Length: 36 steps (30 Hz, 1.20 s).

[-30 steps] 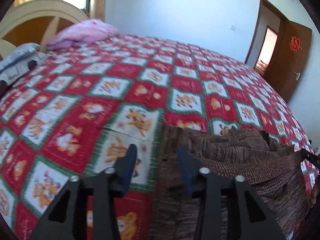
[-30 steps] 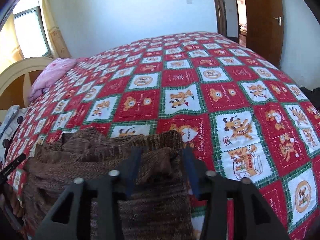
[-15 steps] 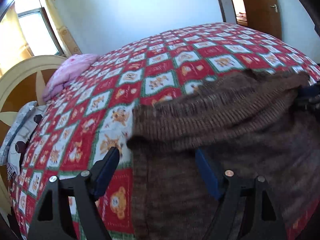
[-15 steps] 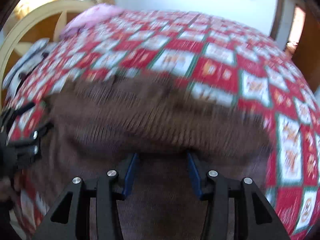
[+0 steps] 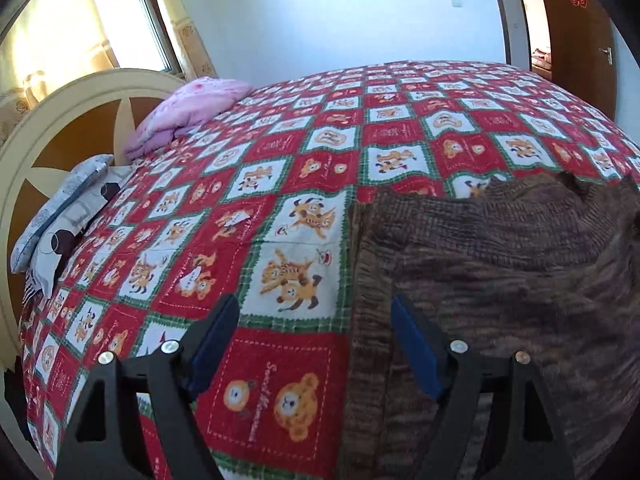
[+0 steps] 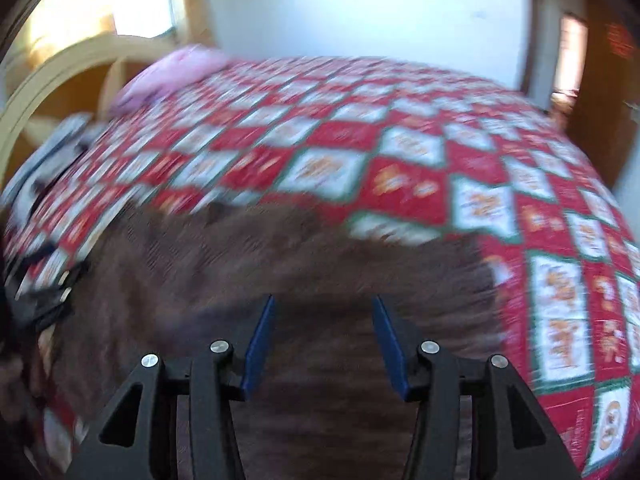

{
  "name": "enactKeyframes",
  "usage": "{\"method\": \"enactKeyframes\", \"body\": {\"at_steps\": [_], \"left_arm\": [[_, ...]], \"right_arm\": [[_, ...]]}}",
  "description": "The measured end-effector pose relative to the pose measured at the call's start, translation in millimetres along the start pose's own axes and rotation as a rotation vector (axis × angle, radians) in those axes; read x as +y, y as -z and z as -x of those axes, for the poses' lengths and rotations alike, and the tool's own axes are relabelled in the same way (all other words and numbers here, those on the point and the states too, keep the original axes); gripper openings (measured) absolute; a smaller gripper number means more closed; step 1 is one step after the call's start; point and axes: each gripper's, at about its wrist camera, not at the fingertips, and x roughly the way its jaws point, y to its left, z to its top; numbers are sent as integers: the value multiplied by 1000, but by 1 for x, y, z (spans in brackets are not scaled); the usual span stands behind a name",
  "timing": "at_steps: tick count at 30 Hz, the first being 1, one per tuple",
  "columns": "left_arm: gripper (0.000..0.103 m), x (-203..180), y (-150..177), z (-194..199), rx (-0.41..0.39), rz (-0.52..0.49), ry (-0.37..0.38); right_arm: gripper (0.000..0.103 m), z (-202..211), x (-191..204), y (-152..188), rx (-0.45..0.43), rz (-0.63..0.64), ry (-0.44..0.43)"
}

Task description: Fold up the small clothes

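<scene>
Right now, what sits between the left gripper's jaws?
In the left wrist view, the open left gripper spans bare red patterned bedspread and the left edge of the brown knitted garment; neither pad presses it.

You are looking at a red, white and green checked quilt (image 5: 304, 184) printed with cartoon bears, spread across the whole bed, with a rumpled pink pillow (image 5: 192, 108) lying at its head. Behind that pillow stands a cream, arched wooden headboard (image 5: 76, 120) with brown panels, and a grey and white patterned pillow (image 5: 64, 216) rests against it nearer you. Above the headboard you see a bright window with yellow curtains (image 5: 52, 40), and across the white wall a brown wooden door (image 5: 576, 40) with a red paper ornament stands open.
</scene>
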Motion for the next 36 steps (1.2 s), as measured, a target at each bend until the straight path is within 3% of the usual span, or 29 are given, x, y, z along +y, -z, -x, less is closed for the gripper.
{"method": "enactKeyframes", "body": {"at_steps": [3, 5, 7, 9, 11, 13, 15, 17, 20, 22, 23, 24, 25, 29, 30, 33, 36], "left_arm": [[89, -4, 8, 4, 6, 13, 20], [89, -11, 17, -2, 24, -5, 19], [89, -14, 21, -3, 23, -18, 0], [90, -14, 21, -1, 12, -13, 4], [92, -14, 23, -5, 28, -14, -4], [93, -12, 24, -6, 29, 0, 1], [93, -10, 26, -4, 17, 15, 8], [94, -4, 28, -4, 10, 51, 41], [99, 11, 30, -9, 29, 133, 107], [101, 20, 31, -15, 58, 185, 141], [101, 22, 32, -18, 71, 203, 158], [101, 23, 32, -21, 86, 217, 172], [101, 25, 33, -23, 98, 231, 182], [102, 23, 36, -21, 94, 231, 188], [102, 22, 36, -20, 91, 231, 189], [103, 23, 37, -21, 91, 236, 202], [103, 22, 37, -22, 95, 231, 203]], "right_arm": [[51, -6, 34, 5, 20, 104, -49], [51, -27, 47, 2, 54, 141, 29], [52, -52, 40, -9, 83, 73, 61], [53, -65, 24, -27, 53, 9, 132], [53, -71, 8, -37, 40, -78, 140], [53, -73, 8, -40, 41, -78, 175], [53, -58, 17, -37, -13, -58, 185], [54, -42, 37, -33, -75, 9, 142], [54, -47, 78, -25, 15, 132, -52], [56, -71, 99, -19, 96, 205, 18], [59, -79, 100, -20, 79, 211, 51], [69, -86, 93, -27, 59, 174, 65], [71, -89, 84, -32, 50, 120, 57], [71, -66, 44, -38, -43, -64, 87], [71, -54, 32, -36, -67, -90, 52], [71, -22, 0, -25, -133, -102, 122], [64, -13, -38, -10, -72, -110, 202]]}}
